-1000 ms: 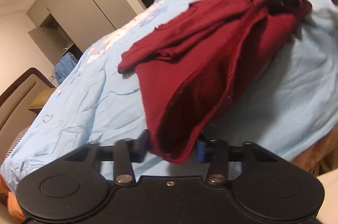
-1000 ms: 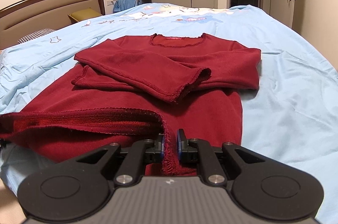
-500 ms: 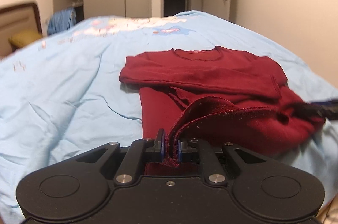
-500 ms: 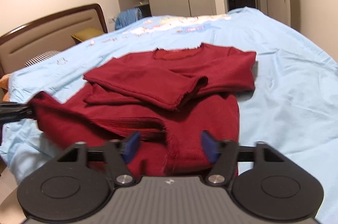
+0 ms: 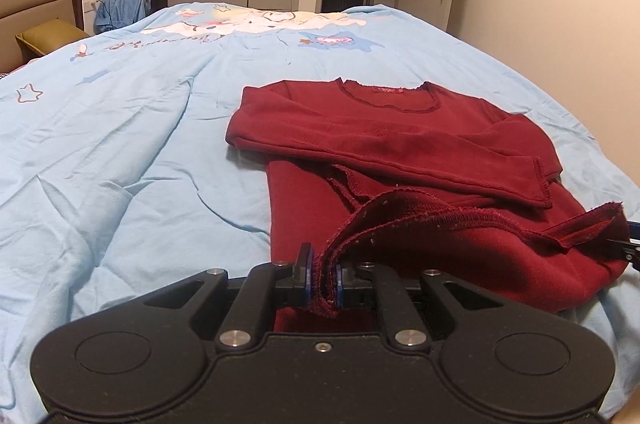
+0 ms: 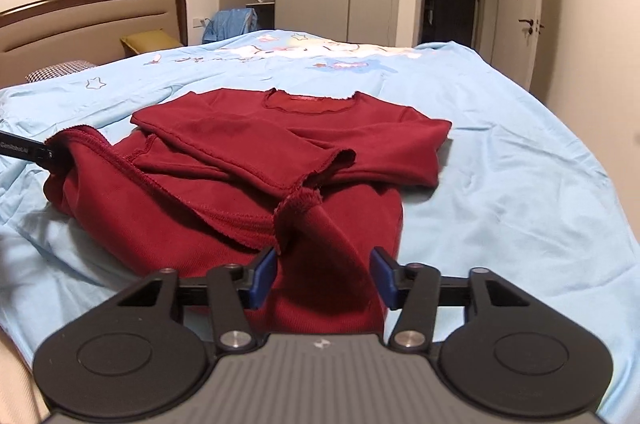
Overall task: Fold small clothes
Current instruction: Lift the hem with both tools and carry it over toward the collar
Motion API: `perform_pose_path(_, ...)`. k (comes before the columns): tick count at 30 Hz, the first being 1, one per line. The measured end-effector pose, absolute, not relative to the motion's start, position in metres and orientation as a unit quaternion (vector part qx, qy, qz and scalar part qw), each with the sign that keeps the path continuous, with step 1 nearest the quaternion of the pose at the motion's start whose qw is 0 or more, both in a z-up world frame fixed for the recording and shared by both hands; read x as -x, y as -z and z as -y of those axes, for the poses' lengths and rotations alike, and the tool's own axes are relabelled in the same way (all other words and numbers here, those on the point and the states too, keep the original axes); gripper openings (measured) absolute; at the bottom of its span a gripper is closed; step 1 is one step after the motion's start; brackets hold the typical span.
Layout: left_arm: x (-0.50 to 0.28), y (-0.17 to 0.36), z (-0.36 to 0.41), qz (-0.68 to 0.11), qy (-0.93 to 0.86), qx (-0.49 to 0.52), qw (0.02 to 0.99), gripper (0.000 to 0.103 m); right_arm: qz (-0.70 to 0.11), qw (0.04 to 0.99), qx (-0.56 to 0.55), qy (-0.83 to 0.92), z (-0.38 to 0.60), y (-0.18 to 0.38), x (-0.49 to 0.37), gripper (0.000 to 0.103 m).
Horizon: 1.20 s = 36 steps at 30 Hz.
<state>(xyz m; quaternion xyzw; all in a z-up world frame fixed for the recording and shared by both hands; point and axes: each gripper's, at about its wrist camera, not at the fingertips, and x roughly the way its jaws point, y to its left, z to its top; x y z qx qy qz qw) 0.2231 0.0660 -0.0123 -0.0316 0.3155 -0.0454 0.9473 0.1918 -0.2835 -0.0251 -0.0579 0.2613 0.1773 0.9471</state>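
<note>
Left wrist: left claw [image 5: 322, 274] pinches sweater [image 5: 400, 128] hem, right claw [image 6: 323, 278] spread

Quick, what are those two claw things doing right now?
Left gripper: closed, pinching the hem of the red top.
Right gripper: open, fabric lying loose between its fingers.

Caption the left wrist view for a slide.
Left gripper shut on the hem of a dark red long-sleeved top, sleeves folded across, on a light blue bedsheet.
</note>
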Motion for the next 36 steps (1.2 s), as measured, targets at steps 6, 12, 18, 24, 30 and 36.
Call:
perform_pose_path(6, -0.208, 0.001, -0.066, -0.303, 0.044, 0.026, 0.951, 0.011, -0.258, 0.950, 0.069, -0.164, 0.282, 0.023, -0.197, 0.008)
perform_pose_path(12, -0.179, -0.018, -0.062, -0.250, 0.025, 0.016, 0.968, 0.007, -0.210, 0.966, 0.040, -0.145, 0.293, 0.005, -0.176, 0.007)
perform_pose_path(18, -0.141, -0.051, -0.057, -0.155, 0.015, 0.020, 0.988, 0.006, -0.122, 0.983, -0.004, -0.136, 0.308, -0.029, -0.143, 0.007)
perform_pose_path(24, -0.108, -0.083, -0.056, -0.085, 0.015, 0.038, 0.996, 0.006, -0.050, 0.990, -0.033, -0.130, 0.316, -0.058, -0.115, 0.006)
perform_pose_path(30, -0.072, -0.114, -0.051, -0.032, 0.015, 0.031, 0.999, 0.006, 0.010, 0.989, -0.051, -0.140, 0.329, -0.083, -0.086, 0.006)
perform_pose_path(36, -0.041, -0.127, -0.048, -0.010, 0.020, 0.046, 0.999, 0.006, 0.009, 0.984, -0.068, -0.167, 0.349, -0.094, -0.065, 0.006)
